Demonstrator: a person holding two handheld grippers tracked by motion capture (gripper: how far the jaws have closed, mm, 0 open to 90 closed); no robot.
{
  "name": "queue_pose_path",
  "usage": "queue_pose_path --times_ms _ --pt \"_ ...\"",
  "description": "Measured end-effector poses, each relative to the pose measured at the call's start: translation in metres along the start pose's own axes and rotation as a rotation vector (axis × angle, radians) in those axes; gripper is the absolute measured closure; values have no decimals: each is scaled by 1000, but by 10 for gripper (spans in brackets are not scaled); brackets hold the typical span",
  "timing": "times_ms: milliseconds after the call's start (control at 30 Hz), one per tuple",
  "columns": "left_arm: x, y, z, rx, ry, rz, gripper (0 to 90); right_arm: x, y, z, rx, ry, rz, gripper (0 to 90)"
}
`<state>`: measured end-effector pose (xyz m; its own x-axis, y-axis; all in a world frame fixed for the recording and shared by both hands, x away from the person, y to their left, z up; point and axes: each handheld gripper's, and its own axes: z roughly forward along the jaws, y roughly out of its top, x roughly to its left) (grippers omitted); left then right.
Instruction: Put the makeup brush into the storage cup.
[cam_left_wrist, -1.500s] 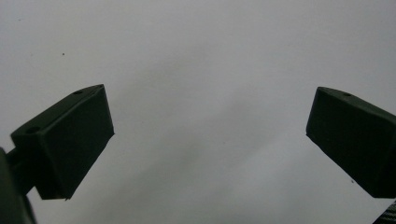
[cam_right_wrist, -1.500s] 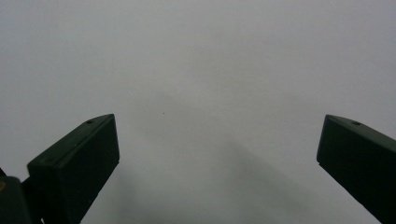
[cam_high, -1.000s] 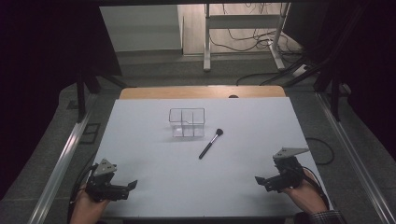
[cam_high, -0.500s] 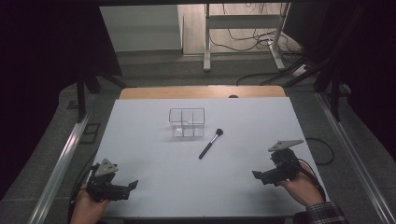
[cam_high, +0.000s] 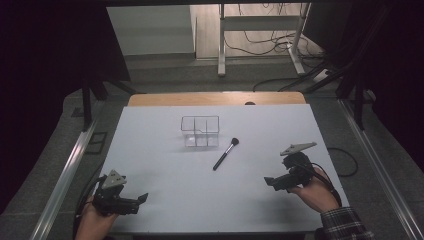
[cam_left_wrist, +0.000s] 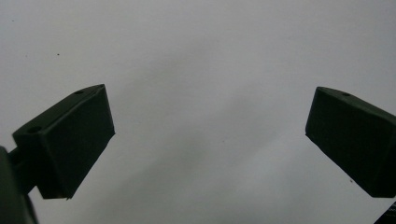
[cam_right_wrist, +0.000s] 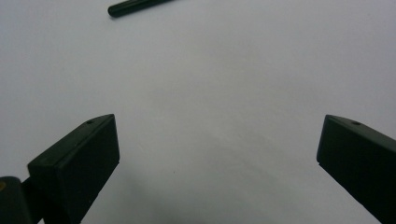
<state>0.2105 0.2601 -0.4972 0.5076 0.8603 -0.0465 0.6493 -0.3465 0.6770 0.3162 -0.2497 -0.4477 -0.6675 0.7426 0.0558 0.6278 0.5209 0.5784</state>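
When viewed from above: a broad white table (cam_high: 150, 165), with a wooden strip along its far edge. Next in size, a clear compartment box (cam_high: 200, 131), standing upright just beyond the table's middle, toward the far edge; looks empty. Just beside its near right corner, and apart from it, a black makeup brush (cam_high: 225, 154). Lying flat and slanted, bristle head toward the far edge, handle end toward the near edge. Touched by nothing.

At the table's near left corner, the left gripper (cam_high: 141, 199), held in a hand. Jaws spread wide over bare white surface in the left gripper view (cam_left_wrist: 210, 135), gripping nothing. Same place as a second ago.

Toward the near right corner, the right gripper (cam_high: 270, 182), likewise spread wide and empty. Has shifted over the last second: away from the near edge and in toward the middle, jaws aimed at the brush. In the right gripper view (cam_right_wrist: 217, 140), only the black handle tip (cam_right_wrist: 135, 6) at the top edge, well apart from the jaws.

Judged from that shift: a reach for the brush just begun with the right hand, probably to drop it into a compartment of the box. Yet to do: close the gap, straddle the handle, squeeze, lift.
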Motion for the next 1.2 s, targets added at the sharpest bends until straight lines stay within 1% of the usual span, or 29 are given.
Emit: queue_pose_path --times_ms 33,100,233,367,567,800,1200 --pt "0 0 0 -1 1 0 17 0 1 0 2 1 4 0" --pt "0 0 0 -2 0 -1 17 0 4 2 3 -2 -14 0" --pt "0 0 0 -2 -2 0 16 -1 9 5 8 -5 -20 0" --pt "0 0 0 6 -6 12 18 -1 14 8 13 -5 -24 0" --pt "0 0 0 5 -11 9 18 -2 23 13 17 -12 -46 0" --pt "-1 0 1 6 -10 16 18 -2 31 19 34 -14 -42 0" --pt "-1 0 1 3 -10 21 18 0 45 30 48 -22 -56 0"
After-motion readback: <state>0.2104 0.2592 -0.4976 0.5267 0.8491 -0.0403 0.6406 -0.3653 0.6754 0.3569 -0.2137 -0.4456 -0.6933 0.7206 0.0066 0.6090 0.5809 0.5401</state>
